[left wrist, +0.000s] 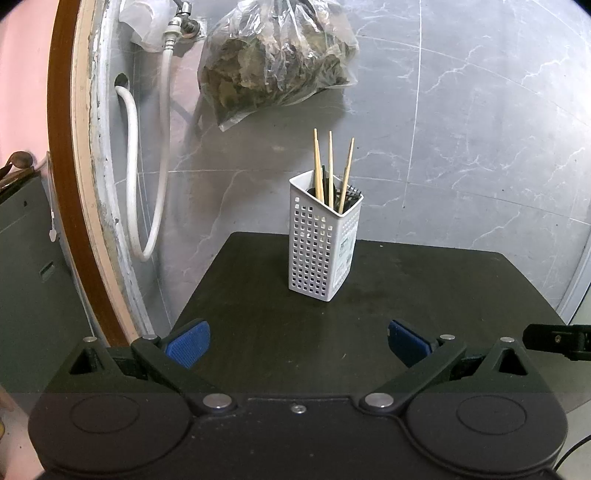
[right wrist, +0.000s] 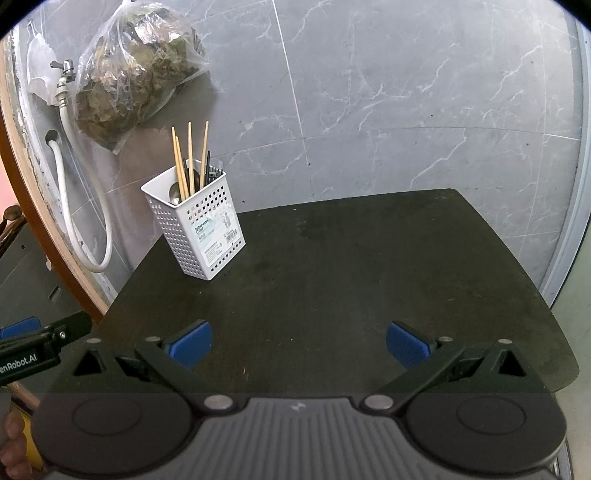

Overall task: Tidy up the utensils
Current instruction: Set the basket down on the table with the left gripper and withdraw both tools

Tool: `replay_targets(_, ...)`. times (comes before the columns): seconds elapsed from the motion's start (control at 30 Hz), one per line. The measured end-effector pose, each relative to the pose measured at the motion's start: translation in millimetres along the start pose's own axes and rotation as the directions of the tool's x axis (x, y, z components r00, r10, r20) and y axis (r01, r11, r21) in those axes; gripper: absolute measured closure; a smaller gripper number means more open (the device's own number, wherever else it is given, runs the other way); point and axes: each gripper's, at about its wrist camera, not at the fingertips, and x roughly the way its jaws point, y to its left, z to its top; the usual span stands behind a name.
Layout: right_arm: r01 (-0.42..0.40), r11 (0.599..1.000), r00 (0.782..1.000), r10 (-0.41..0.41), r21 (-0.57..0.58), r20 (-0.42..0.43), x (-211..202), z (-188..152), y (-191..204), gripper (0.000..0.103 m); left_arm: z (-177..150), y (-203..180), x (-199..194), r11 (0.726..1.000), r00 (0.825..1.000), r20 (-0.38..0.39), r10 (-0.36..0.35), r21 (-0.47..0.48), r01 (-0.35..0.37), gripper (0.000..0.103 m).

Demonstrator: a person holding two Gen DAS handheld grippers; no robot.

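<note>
- The wall (left wrist: 461,110) of grey marbled tile fills the background in both views.
- The table (right wrist: 351,266), dark with rounded corners, stands against that wall; apart from the caddy its top is bare.
- A door frame (left wrist: 62,166), brown and cream with chipped paint, curves down the left edge of the left view.
- A bag (left wrist: 277,55) of clear plastic, full of brownish dried leaves, hangs on the wall above and left of the caddy.
- A hose (left wrist: 142,166), white, drops from a tap (left wrist: 181,20) beside the bag, loops down and runs back up into a hole in the wall.
- The left gripper (left wrist: 298,343) hovers low over the near edge of the table, jaws spread wide, blue pads (left wrist: 188,347) holding nothing; its side also shows at the left edge of the right view.
- The right gripper (right wrist: 298,343) sits level with it to the right, jaws likewise wide apart and empty; its tip pokes into the right edge of the left view.
- The caddy (right wrist: 195,232), white and perforated with a label on one side, stands upright near the table's far left corner, well apart from both grippers.
- Chopsticks (right wrist: 190,158) of pale wood stand upright in the caddy, rising well above its rim.
- Dark utensils (right wrist: 208,166) stand among them, and a spoon (right wrist: 173,194) bowl shows just inside the rim.
</note>
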Motion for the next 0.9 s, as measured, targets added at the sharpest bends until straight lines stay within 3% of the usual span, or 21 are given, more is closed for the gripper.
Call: replay_targets(0.9, 0.007, 1.0, 1.0, -0.007, 0.008, -0.016, 13, 3, 2, 0.0, 3, 2, 15, 1.0, 1.0, -0.02, -0.012, 0.004, 0.012, 0.001)
